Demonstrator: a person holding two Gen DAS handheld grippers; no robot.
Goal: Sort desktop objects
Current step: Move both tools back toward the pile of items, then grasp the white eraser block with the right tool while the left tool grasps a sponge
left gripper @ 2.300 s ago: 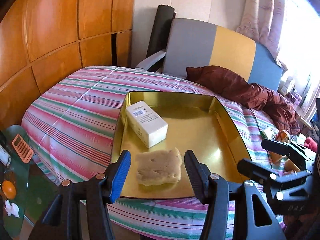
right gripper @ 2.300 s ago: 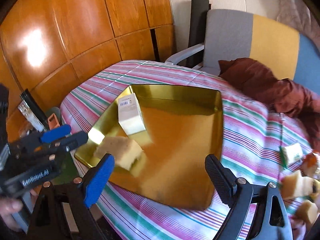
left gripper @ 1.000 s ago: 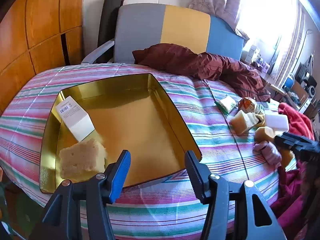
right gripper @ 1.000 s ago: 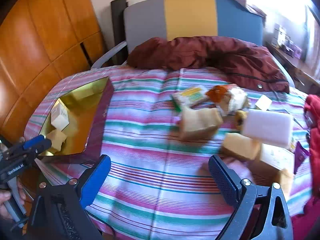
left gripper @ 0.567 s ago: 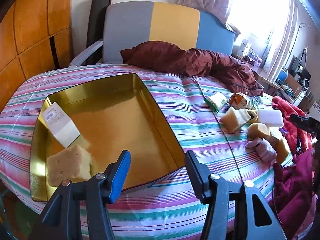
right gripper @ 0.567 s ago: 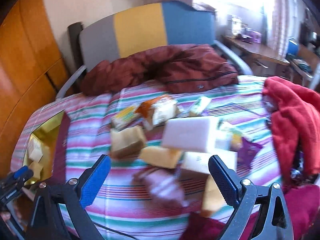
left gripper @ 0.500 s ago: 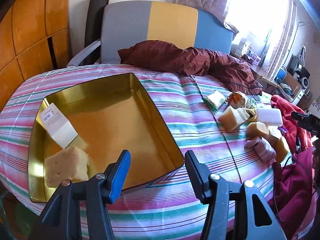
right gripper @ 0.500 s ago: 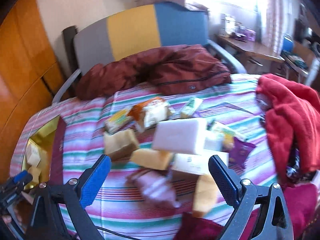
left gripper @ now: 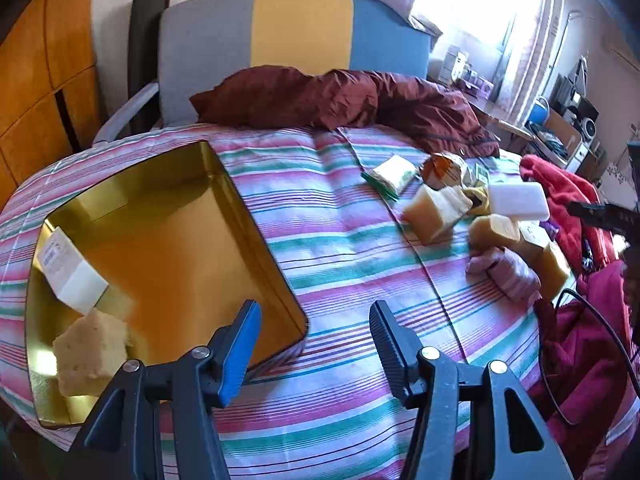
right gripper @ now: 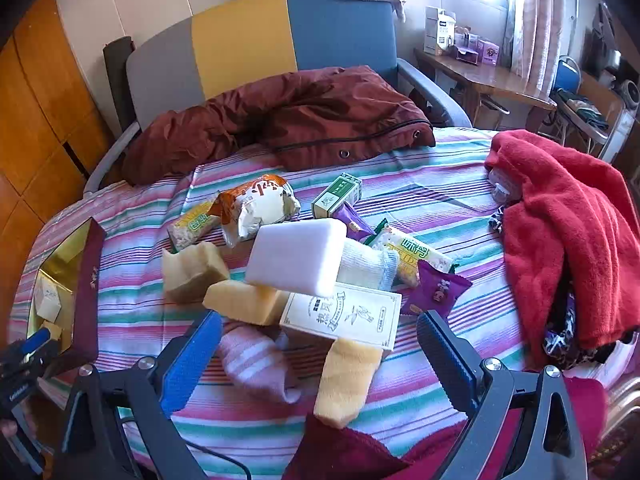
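Note:
A gold tray (left gripper: pixel 224 188) lies on the striped cloth at the left, holding a white box (left gripper: pixel 70 274) and a tan sponge (left gripper: pixel 90 354). My left gripper (left gripper: pixel 314 330) hangs open and empty over the tray's near right corner. My right gripper (right gripper: pixel 318 350) is open and empty above a heap of objects: a white foam block (right gripper: pixel 296 256), a cream printed box (right gripper: pixel 344 316), yellow sponges (right gripper: pixel 240 302), a pink striped sock (right gripper: pixel 256 362), a white sock (right gripper: pixel 366 266) and snack packets (right gripper: pixel 256 204). The same heap (left gripper: pixel 480 220) shows at the right of the left wrist view.
A brown jacket (right gripper: pixel 280 124) lies at the far side before a grey, yellow and blue chair (right gripper: pixel 256 40). A red blanket (right gripper: pixel 568 216) is piled at the right. A dark red cloth (right gripper: pixel 344 452) sits at the near edge. Bare striped cloth (left gripper: pixel 340 240) lies between tray and heap.
Both views have swung right. The tray has slid to the left edge of each view, and the right gripper now hangs over the heap instead of the bare cloth. Both jaws stayed open.

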